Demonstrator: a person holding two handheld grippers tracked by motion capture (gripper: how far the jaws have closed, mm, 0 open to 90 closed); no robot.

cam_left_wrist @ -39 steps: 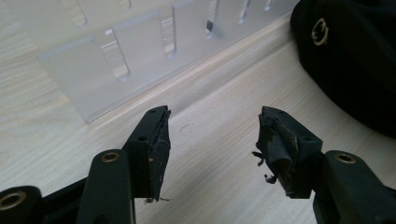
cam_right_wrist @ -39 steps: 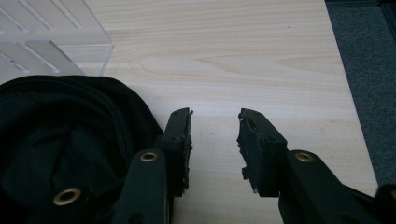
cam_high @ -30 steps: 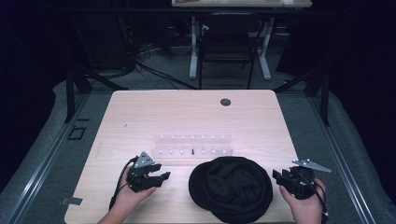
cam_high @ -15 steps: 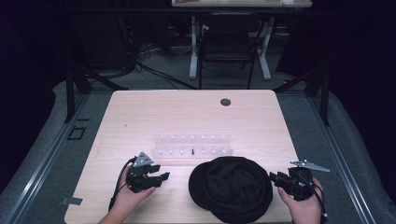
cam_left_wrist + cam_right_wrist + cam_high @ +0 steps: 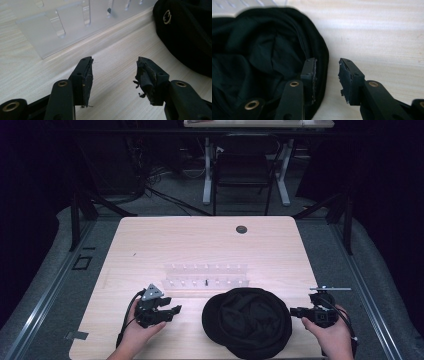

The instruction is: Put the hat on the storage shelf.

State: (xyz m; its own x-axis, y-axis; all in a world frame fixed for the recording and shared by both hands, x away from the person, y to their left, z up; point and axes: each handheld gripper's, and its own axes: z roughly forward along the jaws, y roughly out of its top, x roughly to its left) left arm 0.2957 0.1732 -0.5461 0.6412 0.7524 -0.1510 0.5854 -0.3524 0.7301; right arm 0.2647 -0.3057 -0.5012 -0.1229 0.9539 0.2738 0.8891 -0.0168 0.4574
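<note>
A black cap (image 5: 247,322) lay upside down near the table's (image 5: 200,245) front edge, between the two grippers. The right gripper (image 5: 327,75) had its jaws apart, astride the cap's rim. The left gripper (image 5: 113,75) hung with jaws wide and empty over bare wood. A clear plastic rack (image 5: 206,275) sat just behind the cap, a small dark item (image 5: 206,281) in one slot.

Light wood table (image 5: 150,245) w/ a dark round hole (image 5: 241,229) near far edge, centre-right. Clear plastic rack (image 5: 207,275) mid-table, slots in 2 rows, one small dark bit in near row. Black cap (image 5: 247,322) at near edge, just near-right of rack. Beyond table: grey floor, chair (image 5: 242,170), white desk legs, cables far left.
</note>
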